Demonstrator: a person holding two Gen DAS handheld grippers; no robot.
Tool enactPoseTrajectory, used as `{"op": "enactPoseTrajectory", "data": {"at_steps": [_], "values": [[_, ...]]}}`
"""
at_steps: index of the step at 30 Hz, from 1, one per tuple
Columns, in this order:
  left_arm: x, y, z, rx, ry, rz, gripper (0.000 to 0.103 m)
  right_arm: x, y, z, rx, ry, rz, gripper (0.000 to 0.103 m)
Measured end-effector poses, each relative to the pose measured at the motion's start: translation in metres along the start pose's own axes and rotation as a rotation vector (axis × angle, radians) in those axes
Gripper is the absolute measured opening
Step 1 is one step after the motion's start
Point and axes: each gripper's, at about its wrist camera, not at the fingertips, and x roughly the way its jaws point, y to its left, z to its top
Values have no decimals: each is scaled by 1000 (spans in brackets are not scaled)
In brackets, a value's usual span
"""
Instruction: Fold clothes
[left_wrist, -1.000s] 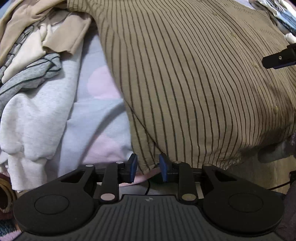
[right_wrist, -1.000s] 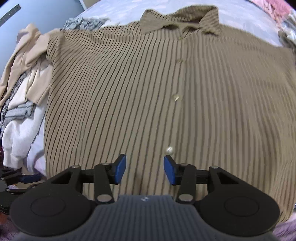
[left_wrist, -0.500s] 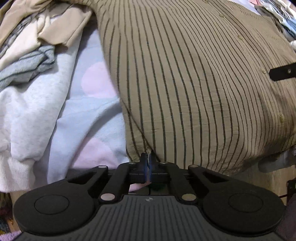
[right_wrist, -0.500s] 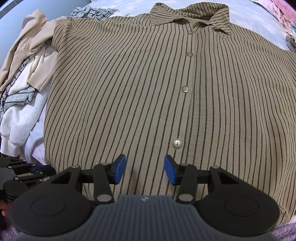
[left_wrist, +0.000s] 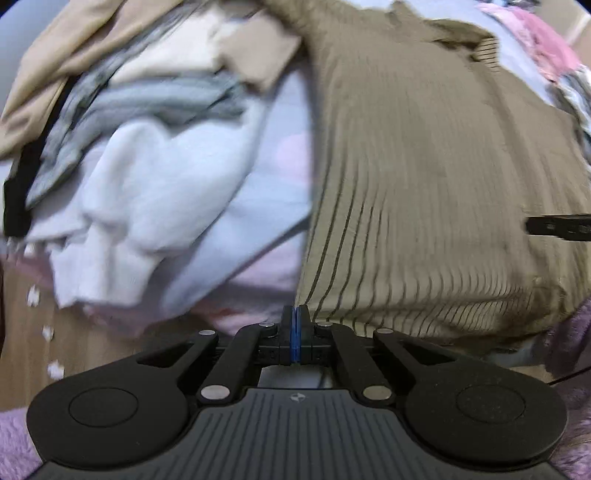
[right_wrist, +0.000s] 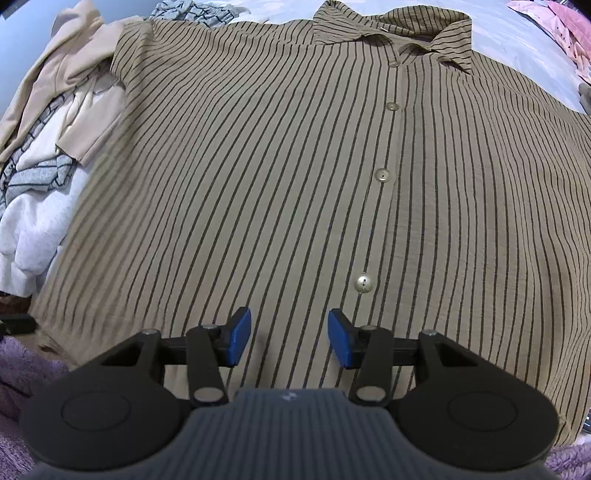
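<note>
The left wrist view is heavily motion-blurred: the tan shirt with thin dark stripes (left_wrist: 424, 177) smears, its stripes lost toward the top, and the pile of white and grey clothes (left_wrist: 147, 155) is soft. The right wrist view is sharp and evenly, softly lit, with faint shadows. Fisheye bending curves both pictures' edges.

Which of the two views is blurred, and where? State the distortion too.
Left wrist view: motion blur smears the clothes pile and the striped shirt, while the left gripper stays sharp. Right wrist view: crisp on the shirt's buttons and the right gripper. Both views: fisheye bulge, dark corners.
</note>
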Motion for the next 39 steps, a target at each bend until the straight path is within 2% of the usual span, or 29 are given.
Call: {"op": "enactPoseTrajectory", "data": {"at_steps": [2,7,11,13,15,20,25,28,32,36,39], "values": [[12,7,1,-18,45,20,0,1,-1,0,-1,7,-11,49],[43,1,2,22,106,68,0,9,-5,0,3,44,-43,49],[49,-4,4,24,135,105,0,18,-9,0,11,75,-63,49],[40,-3,6,1,103,113,3,20,-11,-1,20,84,-61,49],[26,-5,11,-11,38,118,6,19,-13,-2,27,87,-55,49],[1,-40,26,108,-97,71,11,12,-15,-4,-1,57,-26,49],[3,-104,44,251,-199,3,11,-3,-18,-18,-113,6,9,49],[8,-128,55,311,-218,-25,11,-13,-25,-31,-171,-18,13,49],[19,-151,61,384,-191,-34,11,-25,-48,-56,-175,-17,-1,47],[27,-173,68,447,-170,-58,11,-41,-75,-78,-122,2,-53,47],[30,-189,69,488,-172,-85,11,-57,-103,-91,-29,13,-76,47]]}}
